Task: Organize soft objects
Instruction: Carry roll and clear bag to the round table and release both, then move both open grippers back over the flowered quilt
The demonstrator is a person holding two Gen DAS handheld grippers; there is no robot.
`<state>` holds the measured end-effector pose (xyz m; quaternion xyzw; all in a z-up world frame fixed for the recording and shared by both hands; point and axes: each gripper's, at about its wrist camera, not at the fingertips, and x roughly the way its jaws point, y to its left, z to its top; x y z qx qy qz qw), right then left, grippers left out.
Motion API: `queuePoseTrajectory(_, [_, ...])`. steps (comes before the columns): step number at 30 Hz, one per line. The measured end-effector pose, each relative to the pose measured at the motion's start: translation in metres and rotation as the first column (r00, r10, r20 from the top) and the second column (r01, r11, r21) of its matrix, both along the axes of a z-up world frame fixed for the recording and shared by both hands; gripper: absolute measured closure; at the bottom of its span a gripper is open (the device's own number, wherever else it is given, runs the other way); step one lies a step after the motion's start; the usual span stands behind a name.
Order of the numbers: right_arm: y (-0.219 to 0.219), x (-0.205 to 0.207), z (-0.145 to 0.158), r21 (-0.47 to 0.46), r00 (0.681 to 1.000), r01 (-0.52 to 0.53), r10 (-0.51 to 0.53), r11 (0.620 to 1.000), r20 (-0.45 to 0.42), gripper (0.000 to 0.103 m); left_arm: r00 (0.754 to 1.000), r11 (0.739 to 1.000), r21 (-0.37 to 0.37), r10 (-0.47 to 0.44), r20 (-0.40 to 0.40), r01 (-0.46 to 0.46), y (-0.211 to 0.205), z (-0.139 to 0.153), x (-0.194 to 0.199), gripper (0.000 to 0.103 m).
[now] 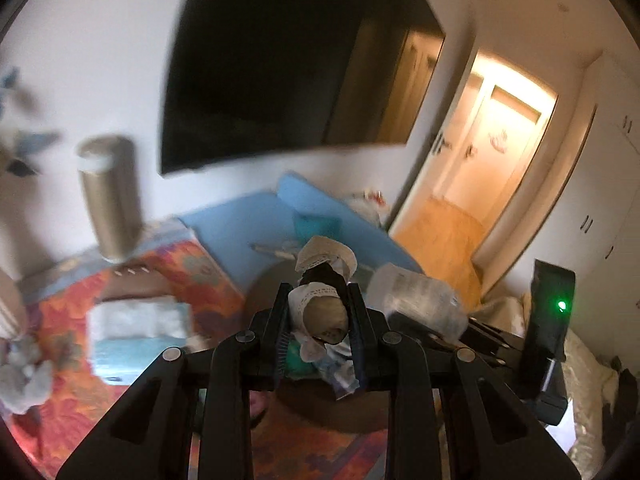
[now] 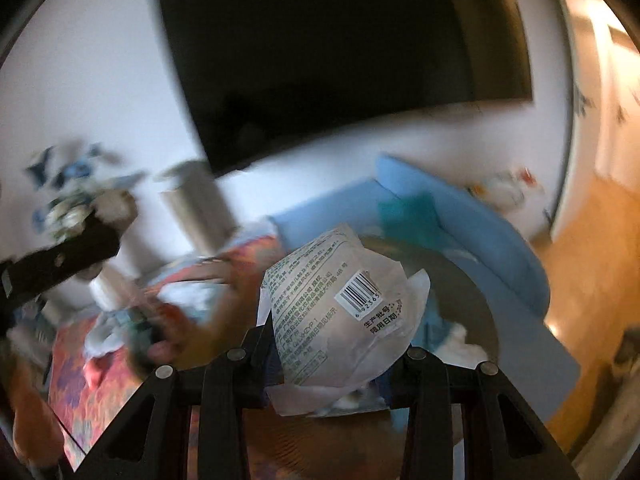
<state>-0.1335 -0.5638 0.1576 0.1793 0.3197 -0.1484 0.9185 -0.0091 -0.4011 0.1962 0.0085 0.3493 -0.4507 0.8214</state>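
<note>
Mid-carry: a lace-trimmed doll (image 1: 324,312) is clamped in the left tool (image 1: 320,300), a printed packet (image 2: 340,312) in the right tool (image 2: 332,344) (both blurry). A drop spot needs picking next.

Home, looks like a bedroom or living room. Large dark wall-mounted TV screen (image 1: 288,68), colourful orange patterned bedspread (image 1: 72,320), white cabinet doors (image 1: 616,184), lit wood-floored hallway (image 1: 444,236).

The plastic packet (image 2: 336,312) bears a barcode, "692365" and Chinese print.

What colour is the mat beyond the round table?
Light blue mat; the right wrist view shows it best.
</note>
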Motion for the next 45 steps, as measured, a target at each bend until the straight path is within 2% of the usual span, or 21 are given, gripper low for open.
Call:
queuePoseTrajectory(3, [-0.021, 0.01, -0.012, 0.05, 1.0, 0.025, -0.024, 0.998, -0.017, 0.066, 0.999, 0.999, 0.046, -0.015, -0.04, 0.017, -0.029, -0.012, 0.012, 0.079])
queuePoseTrajectory(4, [-0.027, 0.013, -0.014, 0.056, 0.999, 0.034, -0.033, 0.998, -0.023, 0.061, 0.999, 0.998, 0.056, -0.025, -0.044, 0.028, -0.038, -0.016, 0.014, 0.079])
queuePoseTrajectory(5, [-0.033, 0.014, -0.017, 0.069, 0.999, 0.039, -0.037, 0.997, -0.029, 0.054, 0.999, 0.998, 0.059, -0.032, -0.043, 0.034, -0.043, -0.017, 0.014, 0.071])
queuePoseTrajectory(6, [-0.039, 0.015, -0.021, 0.089, 0.998, 0.046, -0.043, 0.995, -0.037, 0.042, 0.999, 0.997, 0.072, -0.029, -0.035, 0.031, -0.046, -0.019, 0.013, 0.05])
queuePoseTrajectory(7, [-0.039, 0.016, -0.024, 0.094, 0.998, 0.054, -0.051, 0.994, -0.036, 0.04, 1.0, 0.995, 0.097, -0.012, -0.022, 0.014, -0.049, -0.02, 0.013, 0.036])
queuePoseTrajectory(8, [-0.043, 0.014, -0.026, 0.096, 0.997, 0.063, -0.059, 0.993, -0.038, 0.04, 1.0, 0.995, 0.102, 0.003, -0.01, -0.002, -0.051, -0.021, 0.012, 0.015])
queuePoseTrajectory(10, [-0.044, 0.008, -0.032, 0.097, 0.997, 0.065, -0.06, 0.993, -0.054, 0.04, 1.0, 0.998, 0.069, 0.003, 0.018, -0.005, -0.044, -0.018, 0.008, 0.014])
queuePoseTrajectory(13, [-0.047, -0.006, -0.039, 0.119, 0.996, 0.074, -0.068, 0.99, -0.06, 0.04, 1.0, 0.999, 0.036, -0.025, -0.011, 0.026, -0.033, -0.015, 0.005, 0.014])
queuePoseTrajectory(16, [-0.044, -0.019, -0.042, 0.15, 0.997, 0.071, -0.066, 0.986, -0.037, 0.04, 0.999, 1.0, -0.011, -0.019, -0.031, 0.019, -0.014, -0.012, 0.002, 0.014])
queuePoseTrajectory(18, [-0.036, -0.025, -0.042, 0.155, 0.998, 0.058, -0.053, 0.986, -0.033, 0.04, 1.0, 1.0, -0.013, -0.004, -0.029, 0.003, 0.0, -0.009, -0.003, 0.014])
queuePoseTrajectory(22, [-0.011, -0.033, -0.036, 0.124, 1.0, 0.006, -0.003, 0.992, -0.027, 0.04, 0.998, 0.997, -0.048, 0.056, 0.006, -0.055, 0.056, -0.007, -0.02, 0.014])
queuePoseTrajectory(24, [0.006, -0.037, -0.029, 0.109, 0.999, -0.042, 0.043, 0.993, -0.007, 0.04, 0.992, 0.991, -0.064, 0.12, 0.03, -0.118, 0.093, -0.011, -0.03, 0.014])
queuePoseTrajectory(27, [0.034, -0.039, -0.019, 0.078, 0.994, -0.111, 0.11, 0.991, 0.012, 0.04, 0.964, 0.965, -0.044, 0.262, 0.05, -0.26, 0.16, -0.021, -0.039, 0.014])
queuePoseTrajectory(29, [0.054, -0.038, -0.013, 0.06, 0.987, -0.159, 0.158, 0.985, 0.023, 0.039, 0.953, 0.955, -0.029, 0.297, 0.06, -0.296, 0.197, -0.025, -0.045, 0.014])
queuePoseTrajectory(31, [0.081, -0.037, -0.006, 0.041, 0.974, -0.224, 0.223, 0.974, 0.041, 0.032, 0.929, 0.934, -0.011, 0.358, 0.092, -0.358, 0.239, -0.029, -0.055, 0.014])
queuePoseTrajectory(33, [0.113, -0.039, 0.0, 0.024, 0.943, -0.321, 0.318, 0.947, 0.095, 0.021, 0.896, 0.901, 0.001, 0.431, 0.105, -0.434, 0.279, -0.033, -0.061, 0.014])
queuePoseTrajectory(36, [0.166, -0.038, 0.007, -0.037, 0.889, -0.439, 0.44, 0.898, 0.13, 0.019, 0.858, 0.861, -0.024, 0.508, 0.074, -0.508, 0.328, -0.038, -0.063, 0.014])
queuePoseTrajectory(38, [0.197, -0.034, 0.008, -0.08, 0.86, -0.492, 0.498, 0.867, 0.113, 0.019, 0.826, 0.828, -0.03, 0.561, 0.051, -0.56, 0.359, -0.045, -0.058, 0.014])
queuePoseTrajectory(39, [0.216, -0.03, 0.007, -0.106, 0.845, -0.518, 0.527, 0.849, 0.091, 0.018, 0.801, 0.802, -0.006, 0.596, 0.06, -0.597, 0.369, -0.053, -0.055, 0.014])
queuePoseTrajectory(41, [0.247, -0.02, -0.001, -0.142, 0.832, -0.542, 0.552, 0.828, 0.042, 0.014, 0.764, 0.763, 0.046, 0.641, 0.066, -0.645, 0.379, -0.072, -0.048, 0.014])
queuePoseTrajectory(45, [0.302, 0.011, -0.042, -0.136, 0.79, -0.613, 0.608, 0.778, -0.082, 0.013, 0.731, 0.726, 0.114, 0.682, 0.001, -0.678, 0.396, -0.123, -0.029, 0.014])
